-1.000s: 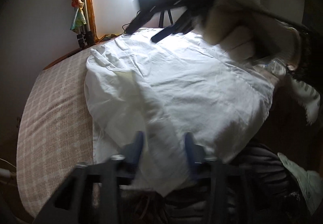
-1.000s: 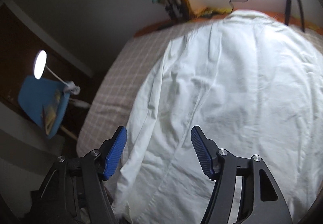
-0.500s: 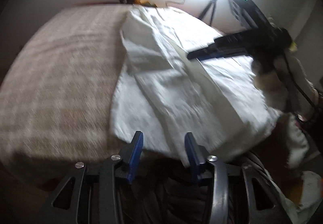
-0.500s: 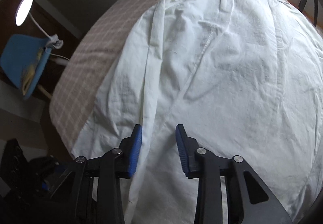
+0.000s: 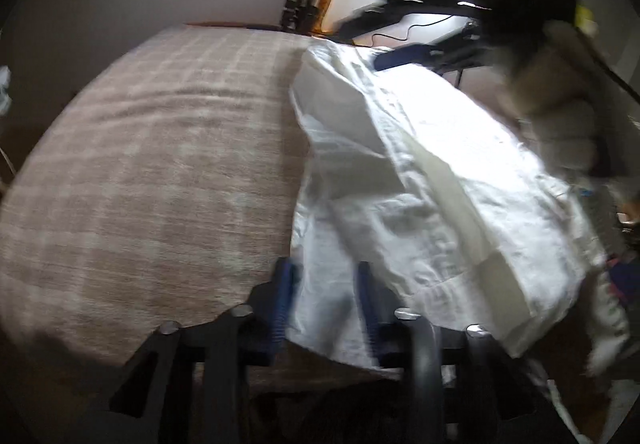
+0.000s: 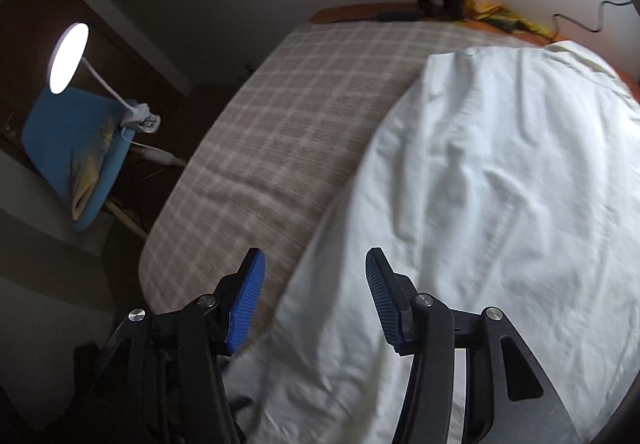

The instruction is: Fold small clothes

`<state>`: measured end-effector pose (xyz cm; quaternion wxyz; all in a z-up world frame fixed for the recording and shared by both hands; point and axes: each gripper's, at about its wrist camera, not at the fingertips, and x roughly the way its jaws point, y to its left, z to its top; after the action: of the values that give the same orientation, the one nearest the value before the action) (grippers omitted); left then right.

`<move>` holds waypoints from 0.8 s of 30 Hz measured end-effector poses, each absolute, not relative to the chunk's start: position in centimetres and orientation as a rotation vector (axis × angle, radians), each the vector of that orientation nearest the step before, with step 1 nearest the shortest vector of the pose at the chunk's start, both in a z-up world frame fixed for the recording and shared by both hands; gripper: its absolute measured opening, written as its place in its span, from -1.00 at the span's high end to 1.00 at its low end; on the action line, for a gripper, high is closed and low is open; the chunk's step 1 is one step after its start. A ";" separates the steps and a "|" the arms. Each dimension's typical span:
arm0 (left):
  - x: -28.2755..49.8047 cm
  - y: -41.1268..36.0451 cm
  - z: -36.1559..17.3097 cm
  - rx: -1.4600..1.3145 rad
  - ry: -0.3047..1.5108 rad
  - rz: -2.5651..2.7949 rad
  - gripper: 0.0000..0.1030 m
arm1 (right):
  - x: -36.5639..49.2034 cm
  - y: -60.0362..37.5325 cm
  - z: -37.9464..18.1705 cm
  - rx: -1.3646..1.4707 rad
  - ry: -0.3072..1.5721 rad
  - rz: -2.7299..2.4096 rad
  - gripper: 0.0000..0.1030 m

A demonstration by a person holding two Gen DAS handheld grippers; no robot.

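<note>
White shirt [image 6: 500,204] on plaid bed [image 6: 288,116], frame right; lamp [image 6: 68,56] upper left. Left gripper [image 5: 324,296] jaws apart around hem; right gripper [image 6: 316,304] jaws apart.

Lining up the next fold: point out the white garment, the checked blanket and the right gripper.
white garment [image 6: 500,204], right wrist view, crumpled middle.
checked blanket [image 6: 288,124], right wrist view, bare part.
right gripper [image 6: 315,298], right wrist view, between open fingertips.

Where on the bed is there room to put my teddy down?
The bare checked bedcover left of the white garment, up to the far edge by the wall, is free. The right side is crowded: the garment covers it, with both hand-held grippers over it.
</note>
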<state>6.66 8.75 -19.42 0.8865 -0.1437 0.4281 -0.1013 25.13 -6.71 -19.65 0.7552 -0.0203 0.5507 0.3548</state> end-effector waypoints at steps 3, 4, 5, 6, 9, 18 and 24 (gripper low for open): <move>6.9 9.2 -19.9 -0.393 0.878 -0.266 1.00 | 26.2 -4.9 -21.2 -0.085 1.249 0.700 -0.01; 6.7 9.5 -19.9 -0.429 0.864 -0.292 1.00 | 26.5 -4.2 -21.7 -0.115 1.252 0.664 -0.01; 6.5 9.5 -19.7 -0.445 0.856 -0.307 1.00 | 26.7 -3.7 -22.0 -0.150 1.253 0.627 -0.01; 6.1 9.3 -19.2 -0.453 0.833 -0.333 1.00 | 26.9 -3.3 -22.4 -0.191 1.256 0.586 -0.01; 5.8 8.4 -18.3 -0.422 0.811 -0.366 1.00 | 27.3 -2.7 -23.0 -0.250 1.263 0.536 -0.01; 6.1 5.2 -16.5 -0.376 0.788 -0.434 1.00 | 27.1 -1.3 -25.1 -0.420 1.244 0.445 0.16; 6.5 3.4 -15.9 -0.309 0.794 -0.453 1.00 | 27.9 -5.2 -24.0 -0.255 1.237 0.489 0.89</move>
<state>6.48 3.36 -15.92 0.8859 -0.1485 0.3817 -0.2178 27.87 -5.18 -24.01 0.7793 -0.1179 0.5723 0.2263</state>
